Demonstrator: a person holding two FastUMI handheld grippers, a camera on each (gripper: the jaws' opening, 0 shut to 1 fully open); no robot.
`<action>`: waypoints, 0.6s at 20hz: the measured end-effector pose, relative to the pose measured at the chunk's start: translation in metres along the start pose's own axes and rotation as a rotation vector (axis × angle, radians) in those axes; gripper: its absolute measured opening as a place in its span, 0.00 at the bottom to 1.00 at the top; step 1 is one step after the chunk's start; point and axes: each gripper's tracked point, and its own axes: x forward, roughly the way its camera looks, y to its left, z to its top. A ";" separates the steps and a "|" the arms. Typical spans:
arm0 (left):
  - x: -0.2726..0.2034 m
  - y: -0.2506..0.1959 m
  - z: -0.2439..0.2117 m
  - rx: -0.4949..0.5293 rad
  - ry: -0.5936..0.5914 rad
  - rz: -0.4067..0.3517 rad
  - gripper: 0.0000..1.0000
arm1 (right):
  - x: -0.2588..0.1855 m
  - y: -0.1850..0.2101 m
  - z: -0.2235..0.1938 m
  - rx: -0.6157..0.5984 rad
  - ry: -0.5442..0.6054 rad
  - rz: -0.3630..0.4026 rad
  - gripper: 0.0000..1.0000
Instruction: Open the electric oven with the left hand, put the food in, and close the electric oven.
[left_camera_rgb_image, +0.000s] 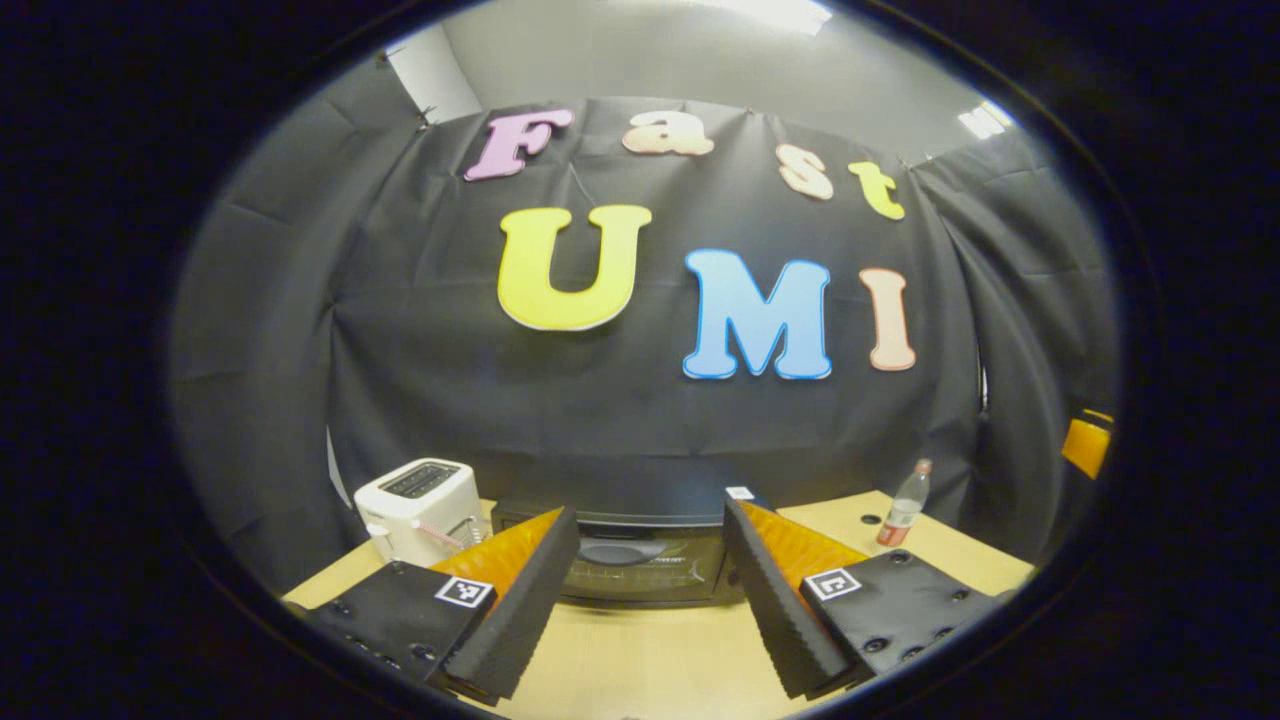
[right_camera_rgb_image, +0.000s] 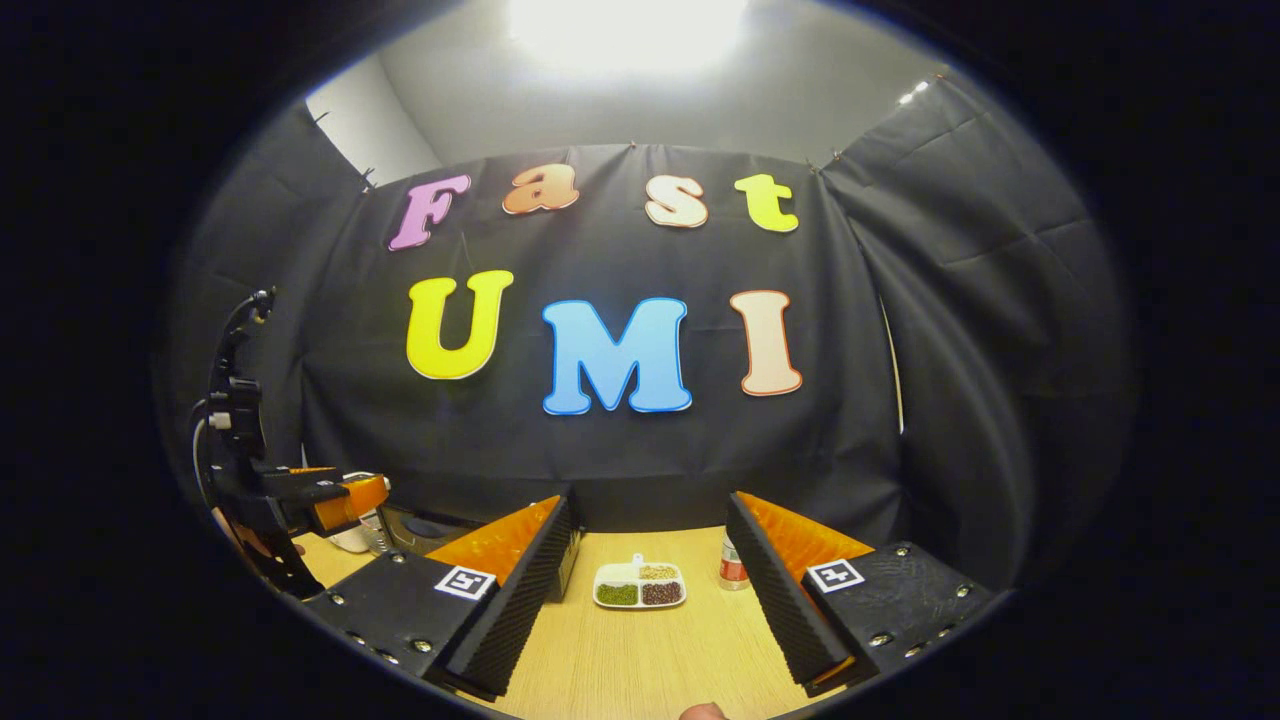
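A black electric oven (left_camera_rgb_image: 640, 562) stands on the wooden table (left_camera_rgb_image: 650, 650) straight ahead in the left gripper view, its glass door shut. My left gripper (left_camera_rgb_image: 650, 600) hangs open in front of it, fingers apart, nothing between them. In the right gripper view a white divided tray of food (right_camera_rgb_image: 640, 584) lies on the table ahead. My right gripper (right_camera_rgb_image: 645, 610) is open, short of the tray. At the left of that view the other gripper (right_camera_rgb_image: 300, 500) is held by a hand, with the oven's corner (right_camera_rgb_image: 420, 530) behind it.
A white toaster (left_camera_rgb_image: 418, 508) stands left of the oven. A plastic bottle with a red label (left_camera_rgb_image: 903, 505) stands to the oven's right; the bottle (right_camera_rgb_image: 733, 565) sits just right of the food tray. Black cloth walls close the back and sides.
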 end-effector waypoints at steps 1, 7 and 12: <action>-0.017 -0.006 0.010 -0.004 -0.016 0.010 0.92 | -0.009 -0.006 0.006 -0.001 -0.009 0.010 0.98; -0.117 -0.027 0.045 0.063 -0.103 0.074 0.92 | -0.055 -0.026 0.021 -0.005 -0.070 0.104 0.97; -0.179 -0.030 0.058 0.030 -0.113 0.102 1.00 | -0.083 -0.029 0.033 0.020 -0.084 0.132 0.98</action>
